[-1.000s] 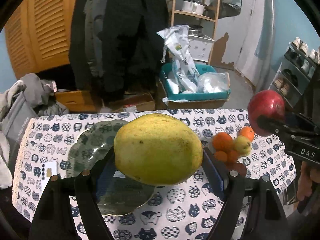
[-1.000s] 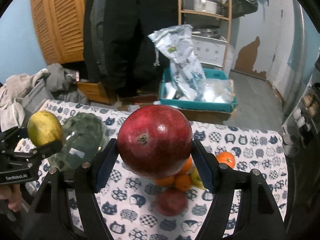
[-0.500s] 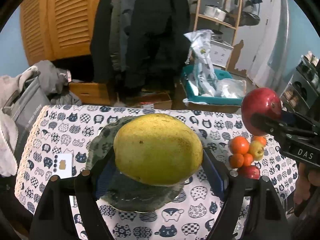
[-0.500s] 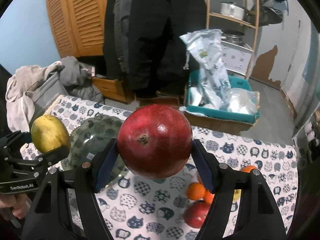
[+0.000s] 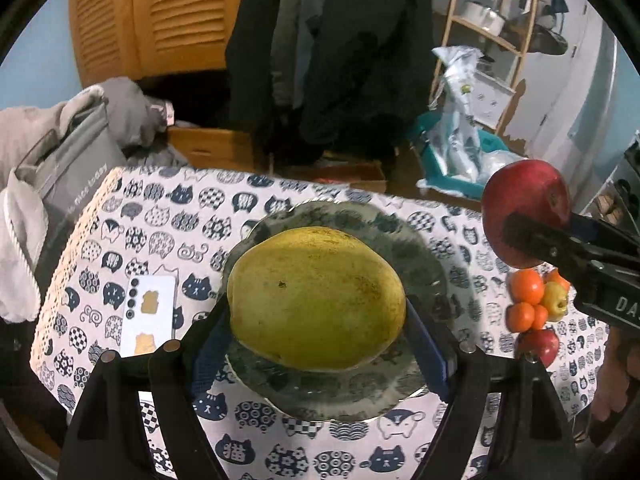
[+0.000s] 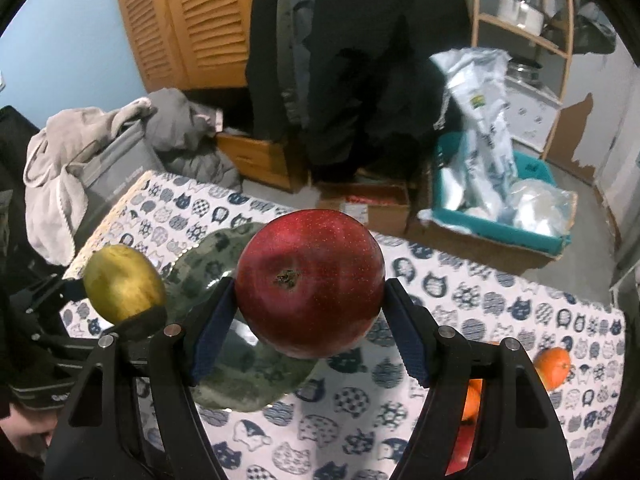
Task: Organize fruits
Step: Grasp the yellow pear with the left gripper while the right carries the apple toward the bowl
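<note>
Left gripper (image 5: 318,322) clamps yellow-green fruit (image 5: 316,298) over green plate (image 5: 420,248); right gripper (image 6: 308,316) clamps red fruit (image 6: 310,288) near plate's right edge, apparently airborne.

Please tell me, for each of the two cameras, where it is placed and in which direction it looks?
Left wrist view: on the left gripper, looking down along its fingers past the held yellow fruit at the green plate; the right gripper enters at right.
Right wrist view: on the right gripper, behind the red fruit; a hand shows lower left.
Shared: plate, both fruits, cat-print tablecloth.
</note>
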Demonstrator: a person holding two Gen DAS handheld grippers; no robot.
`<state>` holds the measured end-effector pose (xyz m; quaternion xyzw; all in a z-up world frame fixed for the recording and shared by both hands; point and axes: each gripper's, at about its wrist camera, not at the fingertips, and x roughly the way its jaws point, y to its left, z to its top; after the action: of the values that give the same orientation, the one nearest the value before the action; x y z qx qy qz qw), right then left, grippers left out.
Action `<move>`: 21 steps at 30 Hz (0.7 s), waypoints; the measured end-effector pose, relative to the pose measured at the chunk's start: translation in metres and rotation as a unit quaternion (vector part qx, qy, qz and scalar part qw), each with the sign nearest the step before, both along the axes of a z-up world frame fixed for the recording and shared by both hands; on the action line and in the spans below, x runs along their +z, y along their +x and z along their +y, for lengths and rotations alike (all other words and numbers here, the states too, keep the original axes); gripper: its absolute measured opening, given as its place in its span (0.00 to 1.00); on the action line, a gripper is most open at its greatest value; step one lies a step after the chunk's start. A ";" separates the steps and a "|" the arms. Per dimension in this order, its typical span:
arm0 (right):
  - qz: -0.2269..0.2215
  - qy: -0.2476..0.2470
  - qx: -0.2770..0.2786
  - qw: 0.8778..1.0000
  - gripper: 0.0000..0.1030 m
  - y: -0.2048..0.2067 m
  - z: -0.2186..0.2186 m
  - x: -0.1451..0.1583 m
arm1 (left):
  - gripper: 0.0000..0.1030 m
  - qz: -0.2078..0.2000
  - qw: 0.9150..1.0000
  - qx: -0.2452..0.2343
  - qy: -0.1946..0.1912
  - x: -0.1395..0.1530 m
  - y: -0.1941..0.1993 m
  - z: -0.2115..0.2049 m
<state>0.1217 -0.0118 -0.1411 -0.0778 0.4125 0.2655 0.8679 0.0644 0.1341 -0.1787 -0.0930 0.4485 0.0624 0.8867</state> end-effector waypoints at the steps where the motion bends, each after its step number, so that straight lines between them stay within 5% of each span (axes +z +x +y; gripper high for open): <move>1: 0.006 -0.001 0.003 1.000 0.72 0.001 0.005 -0.004 | 0.81 0.005 1.000 0.003 -0.001 -0.004 0.001 0.002; 21: 0.078 -0.026 0.027 0.996 0.72 0.021 0.050 -0.067 | 0.81 0.119 0.992 0.023 -0.044 -0.103 0.031 0.025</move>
<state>0.1428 0.0383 -0.2084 -0.0900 0.4835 0.2831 0.8234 0.0955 0.1588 -0.2819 -0.1344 0.5507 0.0738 0.8205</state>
